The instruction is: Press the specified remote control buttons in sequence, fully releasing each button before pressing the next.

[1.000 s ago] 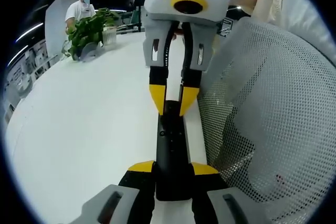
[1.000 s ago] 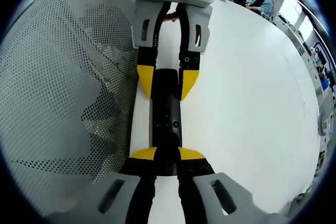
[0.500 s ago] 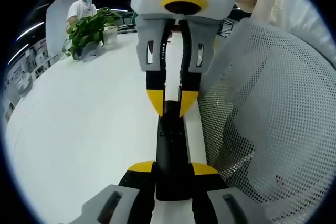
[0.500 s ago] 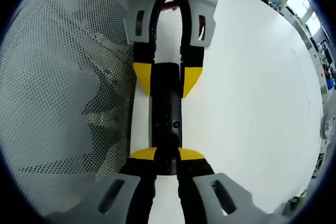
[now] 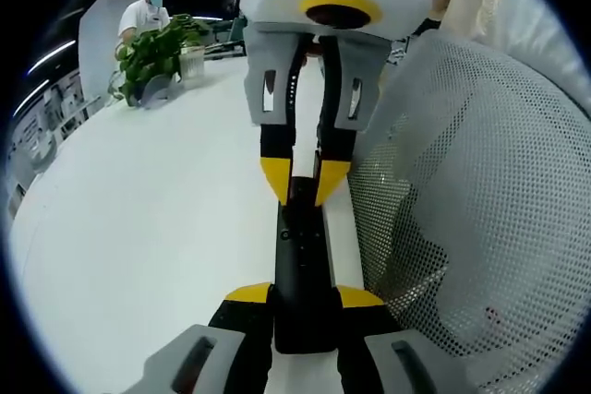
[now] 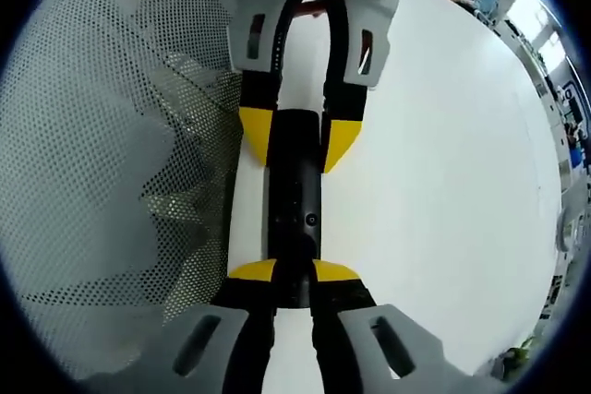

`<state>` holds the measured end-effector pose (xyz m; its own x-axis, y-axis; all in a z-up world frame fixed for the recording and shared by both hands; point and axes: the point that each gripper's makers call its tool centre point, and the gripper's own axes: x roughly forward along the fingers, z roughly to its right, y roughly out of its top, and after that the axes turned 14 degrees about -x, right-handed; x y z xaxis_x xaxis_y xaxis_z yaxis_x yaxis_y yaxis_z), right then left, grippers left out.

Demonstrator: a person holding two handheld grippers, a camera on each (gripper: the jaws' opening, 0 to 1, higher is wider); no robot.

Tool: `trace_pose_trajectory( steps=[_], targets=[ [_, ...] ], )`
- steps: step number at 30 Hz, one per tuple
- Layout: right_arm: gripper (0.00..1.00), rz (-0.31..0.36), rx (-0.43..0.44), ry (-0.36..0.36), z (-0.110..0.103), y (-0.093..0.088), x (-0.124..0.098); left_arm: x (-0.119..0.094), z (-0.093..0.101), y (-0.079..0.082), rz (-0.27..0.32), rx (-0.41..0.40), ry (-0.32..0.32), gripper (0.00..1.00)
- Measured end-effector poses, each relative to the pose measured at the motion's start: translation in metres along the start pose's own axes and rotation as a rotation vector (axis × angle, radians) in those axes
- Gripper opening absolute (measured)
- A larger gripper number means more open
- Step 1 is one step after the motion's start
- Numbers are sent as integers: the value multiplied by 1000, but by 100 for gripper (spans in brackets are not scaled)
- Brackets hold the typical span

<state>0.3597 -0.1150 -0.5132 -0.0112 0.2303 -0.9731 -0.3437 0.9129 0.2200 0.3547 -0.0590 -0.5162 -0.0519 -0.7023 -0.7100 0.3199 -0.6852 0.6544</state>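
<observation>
Gripping remote (image 5: 302,256) at both ends, mesh basket (image 5: 462,219) beside, table (image 5: 148,219) open opposite

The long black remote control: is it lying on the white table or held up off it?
Cannot tell for sure. The long black remote control is clamped at both ends by yellow-tipped fingers, just above the white table; whether it touches is hidden.

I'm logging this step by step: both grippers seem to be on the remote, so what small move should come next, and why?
Probably free the right gripper. It and the left gripper each clamp one end of the black remote above the white table, so no jaw is free for pressing buttons.
</observation>
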Motion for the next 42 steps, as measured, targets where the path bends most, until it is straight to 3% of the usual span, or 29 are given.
trace_pose_trajectory(
  steps=[7, 10, 13, 14, 23, 27, 32, 38, 42],
  targets=[
    [12, 104, 82, -24, 1, -1, -3, 0, -1, 0, -1, 0, 1, 25],
    [9, 122, 54, -45, 0, 0, -3, 0, -1, 0, 2, -2, 0, 25],
    [0, 109, 31, -69, 2, -2, -3, 0, -1, 0, 0, -1, 0, 25],
    [0, 121, -1, -54, -1, 0, -2, 0, -1, 0, 0, 4, 0, 25],
    [2, 85, 13, -36, -1, 0, -2, 0, -1, 0, -1, 4, 0, 25],
    [2, 43, -52, -49, -2, 1, 0, 0, -1, 0, 2, 0, -1, 25],
    [2, 45, -36, -53, -1, 0, -1, 0, 0, 0, 3, -1, -2, 25],
    [2, 122, 64, -62, 0, -1, -3, 0, -1, 0, 8, -6, -3, 25],
    [2, 113, 58, -70, -3, -2, -3, 0, -1, 0, 7, -5, -3, 25]
  ],
)
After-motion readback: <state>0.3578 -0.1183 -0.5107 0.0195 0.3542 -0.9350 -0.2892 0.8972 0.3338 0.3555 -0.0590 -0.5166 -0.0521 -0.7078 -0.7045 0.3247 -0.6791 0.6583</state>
